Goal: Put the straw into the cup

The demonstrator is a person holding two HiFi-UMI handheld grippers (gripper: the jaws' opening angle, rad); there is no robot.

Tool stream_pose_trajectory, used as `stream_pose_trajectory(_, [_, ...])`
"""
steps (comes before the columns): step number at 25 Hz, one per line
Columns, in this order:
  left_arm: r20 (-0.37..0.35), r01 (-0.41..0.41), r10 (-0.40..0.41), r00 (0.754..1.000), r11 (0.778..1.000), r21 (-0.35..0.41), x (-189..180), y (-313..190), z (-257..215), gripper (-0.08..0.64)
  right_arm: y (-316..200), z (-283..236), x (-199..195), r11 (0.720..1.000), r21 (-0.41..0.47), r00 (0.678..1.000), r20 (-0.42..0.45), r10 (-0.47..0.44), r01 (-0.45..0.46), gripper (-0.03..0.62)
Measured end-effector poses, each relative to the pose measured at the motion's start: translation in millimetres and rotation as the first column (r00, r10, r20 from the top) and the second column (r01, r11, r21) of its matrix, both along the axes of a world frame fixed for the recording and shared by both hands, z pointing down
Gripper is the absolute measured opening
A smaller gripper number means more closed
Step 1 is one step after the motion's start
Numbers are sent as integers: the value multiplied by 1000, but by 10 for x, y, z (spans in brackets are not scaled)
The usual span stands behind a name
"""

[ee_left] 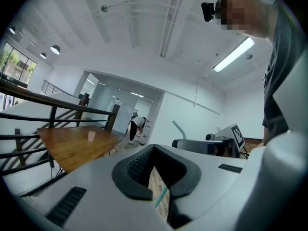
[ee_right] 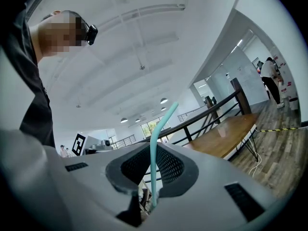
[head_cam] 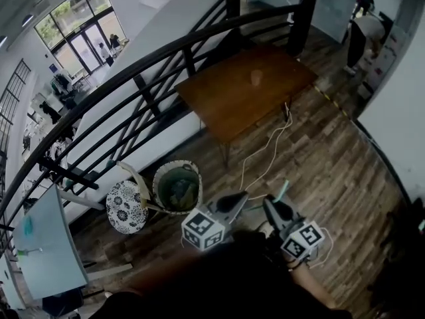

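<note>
A small pale cup (head_cam: pixel 256 77) stands on the brown wooden table (head_cam: pixel 226 105) far ahead; it also shows in the left gripper view as the cup (ee_left: pixel 91 136). My right gripper (head_cam: pixel 273 208) is shut on a teal bendy straw (head_cam: pixel 283 191), held about level. In the right gripper view the straw (ee_right: pixel 155 148) rises upright from between the pads of the right gripper (ee_right: pixel 150 179). My left gripper (head_cam: pixel 239 199) hangs beside it. Its pads (ee_left: pixel 139 165) leave a narrow slit. A short bit of teal straw (ee_left: pixel 161 196) shows through that slit; whether it touches them I cannot tell.
A black stair railing (head_cam: pixel 153 52) runs behind the table. On the plank floor lie white cables (head_cam: pixel 265 151). A round basket (head_cam: pixel 178 188) and a patterned stool (head_cam: pixel 126 207) stand left of my grippers. A person (head_cam: pixel 362 38) bends over boxes at the far right.
</note>
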State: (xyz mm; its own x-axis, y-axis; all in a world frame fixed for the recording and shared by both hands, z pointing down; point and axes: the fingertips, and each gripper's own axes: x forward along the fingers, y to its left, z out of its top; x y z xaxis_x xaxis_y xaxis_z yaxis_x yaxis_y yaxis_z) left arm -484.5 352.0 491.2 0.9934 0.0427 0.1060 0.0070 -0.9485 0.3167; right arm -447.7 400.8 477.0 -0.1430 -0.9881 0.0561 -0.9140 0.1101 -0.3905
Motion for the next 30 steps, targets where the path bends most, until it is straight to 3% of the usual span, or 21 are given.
stream_pose_trajectory(8, [-26,-24,23,999,999,-24,374,132,-91,11,155,-64,356,1000,14,1000,4,15,-15,38])
stream_pose_trajectory(15, [-14,-43,43,999,999,-2,964,295,-89,11,287,-57,924,999,31,1000,20,20,-20,38])
stream_pose_trajectory(21, [3,-3,3,1000,1000,6,1690,268,-111,11,273,-154,1673,999,51,1000,6,-13,13,38])
stream_pose_trajectory(30, [-14,-37,37,999,999,14,2817,628,-227,11,560,-271,2668,997,63,999,-20,-36,37,38])
